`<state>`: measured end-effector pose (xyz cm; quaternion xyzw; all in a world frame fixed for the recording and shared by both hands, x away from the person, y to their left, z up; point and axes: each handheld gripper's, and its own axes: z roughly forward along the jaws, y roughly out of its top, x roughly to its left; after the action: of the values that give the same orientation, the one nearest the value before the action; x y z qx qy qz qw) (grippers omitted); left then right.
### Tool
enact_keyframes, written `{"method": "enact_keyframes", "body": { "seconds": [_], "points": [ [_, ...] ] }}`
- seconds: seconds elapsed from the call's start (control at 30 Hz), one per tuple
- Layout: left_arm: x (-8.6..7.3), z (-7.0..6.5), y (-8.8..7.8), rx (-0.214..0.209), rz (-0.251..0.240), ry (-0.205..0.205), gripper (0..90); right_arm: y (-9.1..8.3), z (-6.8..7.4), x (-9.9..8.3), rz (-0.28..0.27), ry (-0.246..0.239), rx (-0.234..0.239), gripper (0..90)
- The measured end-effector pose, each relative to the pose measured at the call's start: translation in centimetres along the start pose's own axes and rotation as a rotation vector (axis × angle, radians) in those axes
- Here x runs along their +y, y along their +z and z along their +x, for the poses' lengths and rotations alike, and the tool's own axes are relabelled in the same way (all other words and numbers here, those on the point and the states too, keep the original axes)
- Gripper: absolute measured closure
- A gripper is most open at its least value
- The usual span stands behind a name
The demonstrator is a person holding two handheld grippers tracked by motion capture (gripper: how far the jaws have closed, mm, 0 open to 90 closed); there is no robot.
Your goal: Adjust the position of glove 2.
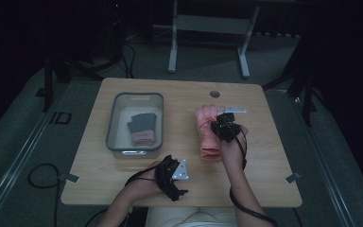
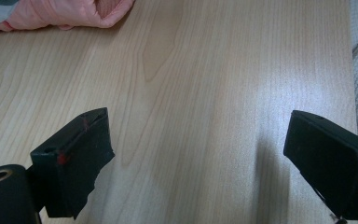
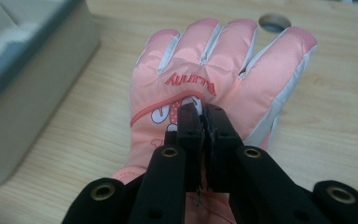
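The right gripper [image 3: 204, 122] has its jaws pressed together on a pinch of fabric at the back of the pink glove [image 3: 214, 84], whose fingers point away from it toward the table's cable hole [image 3: 274, 21]. Padded and soft, the glove looks light and floppy; this pinch may slip, the cuff seems firmer. Left of it stands the grey bin [image 1: 134, 123]. The left gripper [image 2: 196, 154] gapes wide over bare table [image 2: 205, 84].
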<state>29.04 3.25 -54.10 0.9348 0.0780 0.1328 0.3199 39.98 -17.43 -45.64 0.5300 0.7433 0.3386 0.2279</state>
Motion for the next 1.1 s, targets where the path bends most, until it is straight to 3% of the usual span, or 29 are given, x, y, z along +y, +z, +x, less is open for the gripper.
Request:
{"method": "enact_keyframes", "body": {
  "seconds": [0.3,0.5,0.73,0.93,0.97,1.1],
  "points": [
    [0.0,0.0,-0.1,0.001,-0.008,-0.005,7.0,2.1,-0.3,-1.0,0.044,0.01,-0.036,85.6],
    [0.0,0.0,-0.1,-0.002,0.0,0.003,7.0,3.8,-0.4,-1.8,0.086,0.011,-0.009,84.4],
    [-0.1,0.0,0.0,-0.005,0.003,-0.001,7.0,3.7,-0.5,-1.5,0.089,0.004,0.001,81.9],
    [-0.3,0.2,-0.1,-0.002,0.0,-0.011,7.0,1.7,-0.9,-0.6,0.038,-0.026,0.057,58.8],
    [-0.3,0.2,-0.1,-0.002,0.0,-0.011,7.0,1.7,-0.9,-0.6,0.038,-0.026,0.057,58.8],
    [-0.2,0.2,0.0,-0.007,0.001,-0.016,7.1,0.5,-2.2,-0.6,0.004,-0.033,0.109,40.4]
  ]
}}
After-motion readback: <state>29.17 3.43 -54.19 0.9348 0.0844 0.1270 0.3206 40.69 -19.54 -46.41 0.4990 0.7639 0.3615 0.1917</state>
